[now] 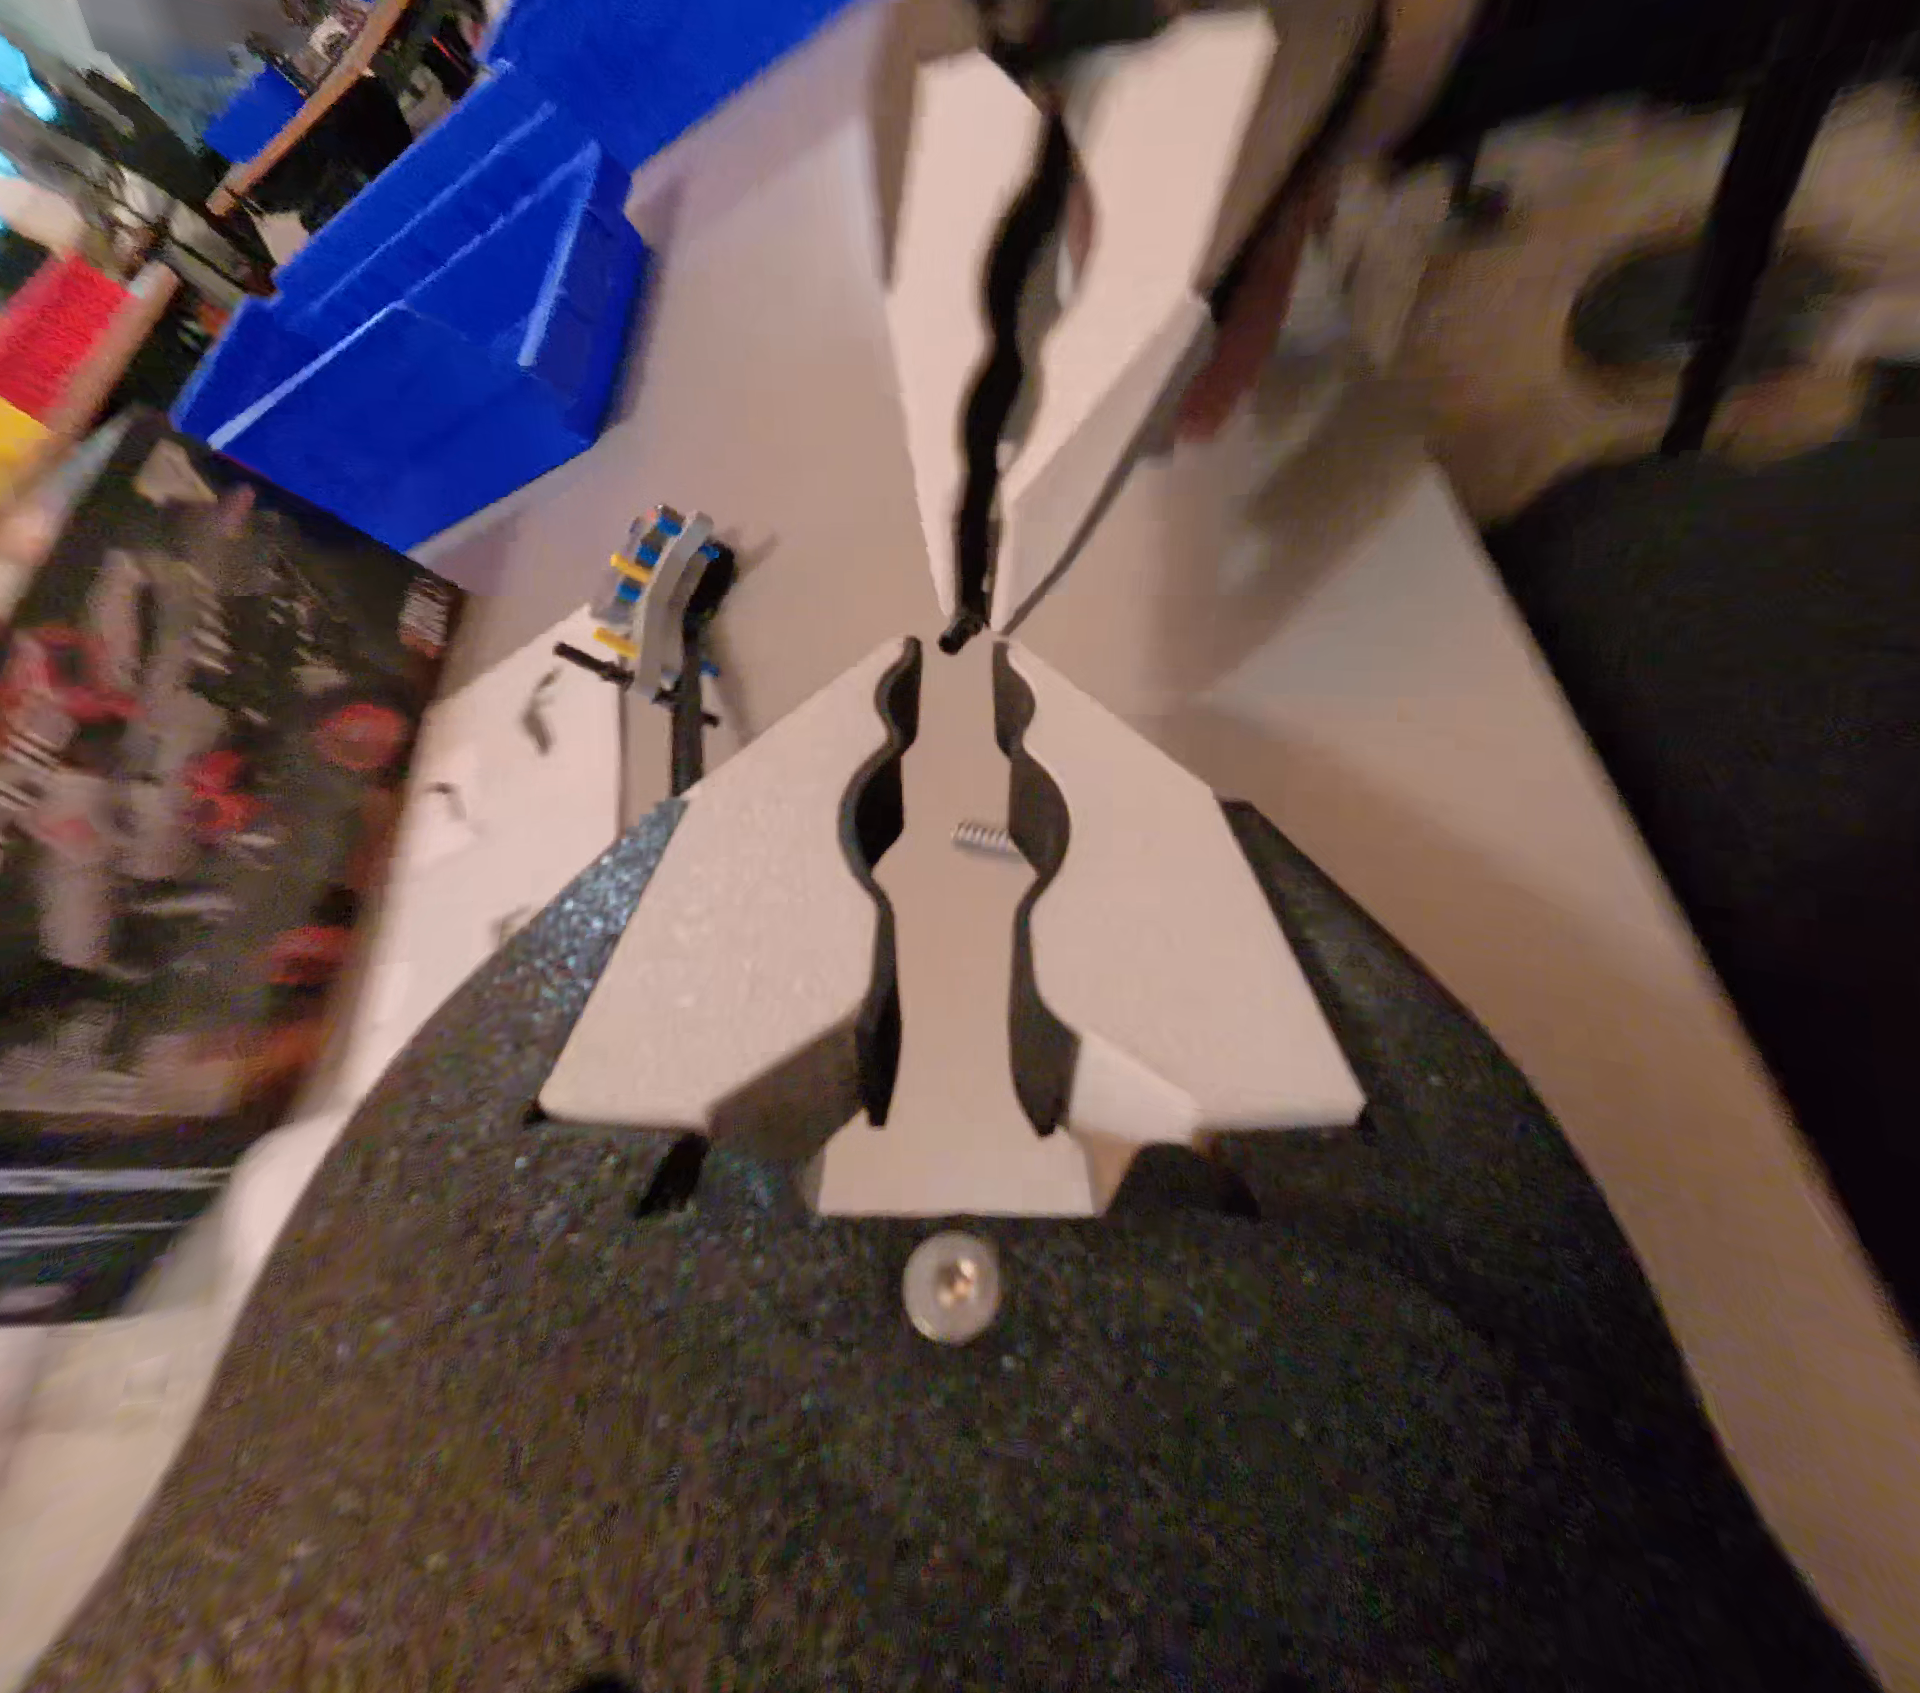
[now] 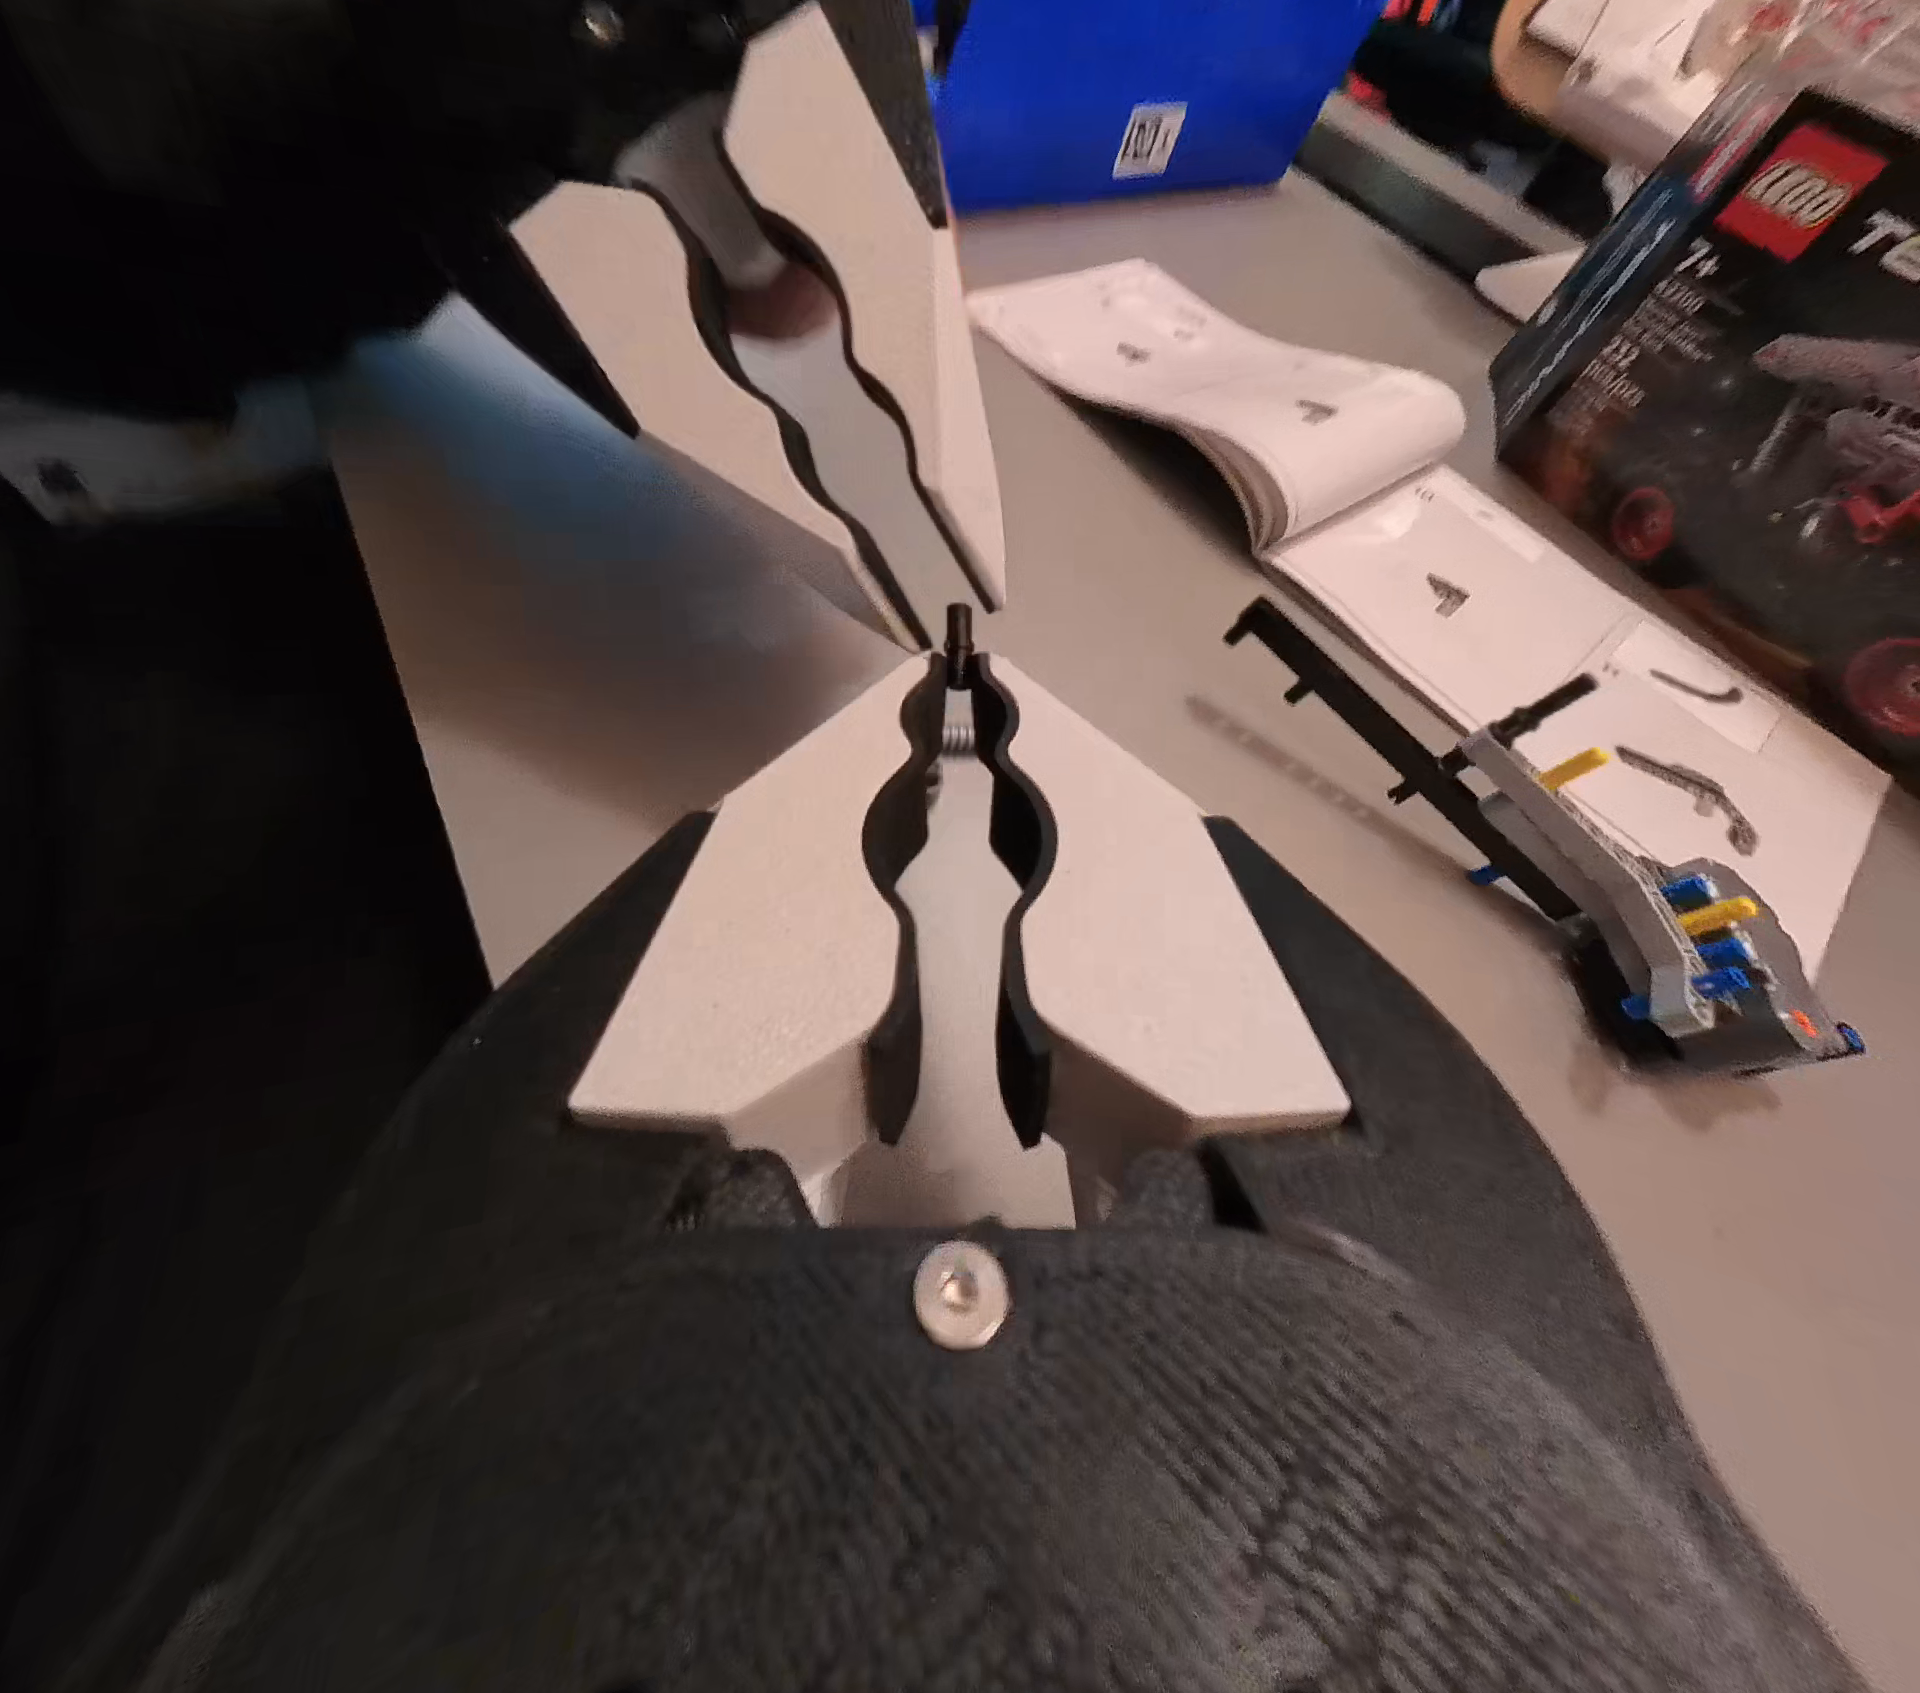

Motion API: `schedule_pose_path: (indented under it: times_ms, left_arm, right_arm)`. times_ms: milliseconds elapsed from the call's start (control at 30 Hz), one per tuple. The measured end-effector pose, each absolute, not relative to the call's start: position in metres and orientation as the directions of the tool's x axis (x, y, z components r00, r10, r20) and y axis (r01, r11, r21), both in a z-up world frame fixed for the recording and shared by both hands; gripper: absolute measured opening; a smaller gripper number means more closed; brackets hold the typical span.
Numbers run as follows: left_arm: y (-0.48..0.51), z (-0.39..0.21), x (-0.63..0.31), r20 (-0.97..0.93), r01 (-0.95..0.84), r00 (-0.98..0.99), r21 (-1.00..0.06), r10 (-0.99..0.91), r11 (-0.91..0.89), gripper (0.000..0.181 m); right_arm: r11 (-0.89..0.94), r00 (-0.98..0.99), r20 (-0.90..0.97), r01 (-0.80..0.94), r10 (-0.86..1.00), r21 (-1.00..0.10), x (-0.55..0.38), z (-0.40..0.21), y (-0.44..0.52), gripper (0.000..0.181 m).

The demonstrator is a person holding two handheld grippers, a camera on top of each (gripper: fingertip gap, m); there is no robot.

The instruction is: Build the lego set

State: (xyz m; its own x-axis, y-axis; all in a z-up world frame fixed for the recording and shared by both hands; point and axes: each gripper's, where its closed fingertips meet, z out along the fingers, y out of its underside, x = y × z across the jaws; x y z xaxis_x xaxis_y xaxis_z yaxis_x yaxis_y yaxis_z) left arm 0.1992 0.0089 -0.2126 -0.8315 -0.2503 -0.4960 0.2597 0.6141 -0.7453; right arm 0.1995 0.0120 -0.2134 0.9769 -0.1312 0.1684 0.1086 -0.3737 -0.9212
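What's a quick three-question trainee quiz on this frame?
1. True or false: the left gripper is shut.
2. Fill in: the right gripper pinches a small black ____.
3. The assembly lies: A in the left gripper; B by the open booklet; C in the right gripper.
Key: 1 false; 2 pin; 3 B.

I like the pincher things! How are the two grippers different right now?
The right gripper is shut on a small black pin; the left gripper is open and holds nothing. In the right wrist view, the left gripper points down at the pin's free end. Both have grey fingers with wavy black pads.
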Motion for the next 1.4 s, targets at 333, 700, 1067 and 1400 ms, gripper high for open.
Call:
schedule_pose_path:
  times_ms: [333,700,1067,1400]
  left_arm:
    - [0.012,-0.165,0.194,0.129,-0.150,-0.920,-0.988,-0.371,0.029,0.007]
    - [0.010,-0.177,0.190,0.082,-0.125,-0.929,-0.987,-0.360,0.098,0.002]
    - [0.011,-0.190,0.188,0.144,-0.191,-0.937,-0.974,-0.320,0.121,0.002]
    - [0.008,-0.196,0.190,0.138,-0.201,-0.931,-0.966,-0.337,0.160,0.002]
  right_arm:
    - [-0.123,0.972,0.194,0.178,-0.132,-0.976,0.191,-0.176,0.017,0.002]
    - [-0.158,0.964,0.225,0.203,-0.140,-0.966,0.191,-0.181,0.019,0.002]
    - [-0.259,0.967,0.234,0.203,-0.096,-0.944,0.188,-0.193,0.014,0.017]
    - [-0.277,0.961,0.262,0.228,-0.090,-0.934,0.186,-0.192,0.016,0.004]
